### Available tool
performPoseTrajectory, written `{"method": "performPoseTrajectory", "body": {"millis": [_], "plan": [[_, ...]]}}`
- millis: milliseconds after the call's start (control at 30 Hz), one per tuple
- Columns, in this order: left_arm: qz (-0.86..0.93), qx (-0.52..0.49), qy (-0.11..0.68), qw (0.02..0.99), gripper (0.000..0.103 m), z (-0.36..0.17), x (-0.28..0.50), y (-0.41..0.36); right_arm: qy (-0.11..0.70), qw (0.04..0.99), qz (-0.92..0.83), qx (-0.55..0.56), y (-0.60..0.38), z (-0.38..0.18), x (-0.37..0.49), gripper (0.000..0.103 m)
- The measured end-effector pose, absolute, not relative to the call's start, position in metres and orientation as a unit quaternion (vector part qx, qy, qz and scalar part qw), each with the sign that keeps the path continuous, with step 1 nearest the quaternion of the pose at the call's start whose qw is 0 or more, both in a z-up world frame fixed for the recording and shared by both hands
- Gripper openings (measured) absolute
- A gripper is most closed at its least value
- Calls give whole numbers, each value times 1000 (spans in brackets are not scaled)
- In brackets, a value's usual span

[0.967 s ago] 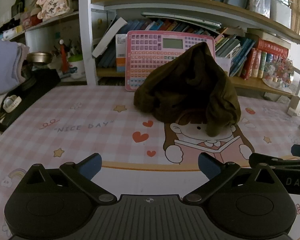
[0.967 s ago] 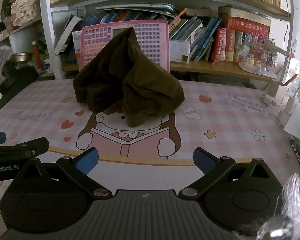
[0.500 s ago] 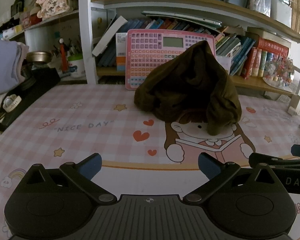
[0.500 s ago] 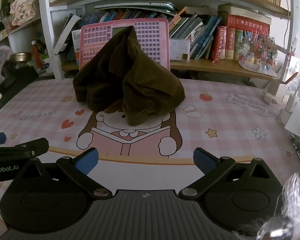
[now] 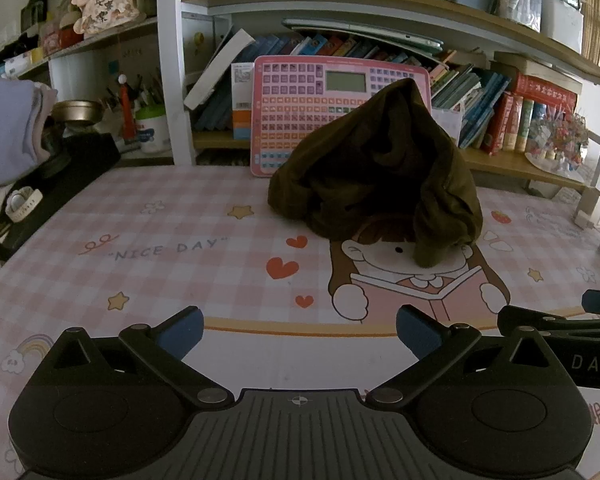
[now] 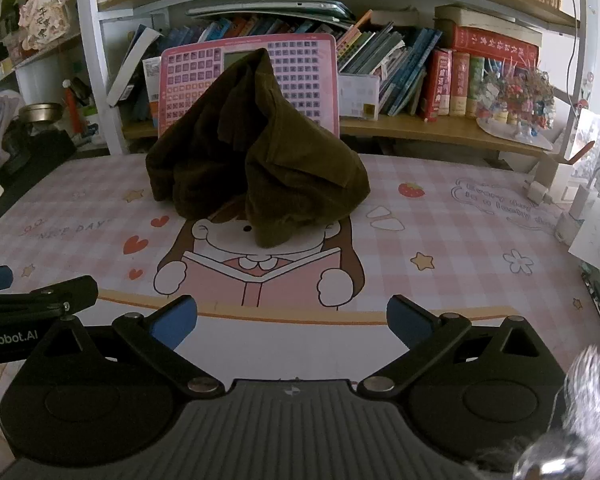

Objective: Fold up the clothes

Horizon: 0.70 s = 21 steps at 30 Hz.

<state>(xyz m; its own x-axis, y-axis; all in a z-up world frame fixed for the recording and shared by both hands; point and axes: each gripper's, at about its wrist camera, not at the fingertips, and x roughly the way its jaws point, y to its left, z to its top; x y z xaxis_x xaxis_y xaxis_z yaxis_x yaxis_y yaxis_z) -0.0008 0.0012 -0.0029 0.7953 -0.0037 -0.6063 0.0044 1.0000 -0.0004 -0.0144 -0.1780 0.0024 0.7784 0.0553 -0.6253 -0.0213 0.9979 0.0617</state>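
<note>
Both claws hang low at the bottom of their frames, empty, blue fingertips spread wide apart: the left claw (image 5: 298, 330) and the right claw (image 6: 292, 318), each over the near edge of the pink checked tabletop (image 5: 140, 240). A crumpled dark olive garment (image 5: 380, 168) sits heaped in a peak at the centre of the frame, well apart from both, leaning up against a pink toy keyboard (image 5: 300, 112) behind it.

Brown clothes sitting in a heap on the desk mat

The dark brown garment (image 5: 376, 172) is peaking up against the pink keyboard toy (image 5: 300, 112) at the far side, while the left gripper (image 5: 300, 330) is hovering near, jaws spread wide, holding nothing, over the pink checked mat (image 5: 160, 248).
</note>
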Motion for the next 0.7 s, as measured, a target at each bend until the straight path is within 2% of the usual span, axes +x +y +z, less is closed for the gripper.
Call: {"method": "performPoseTrajectory", "body": {"millis": [700], "plan": [[-4,0,319,948,103,-1,-2,3,335,942,20,26,-177,3,-17,102]]}}
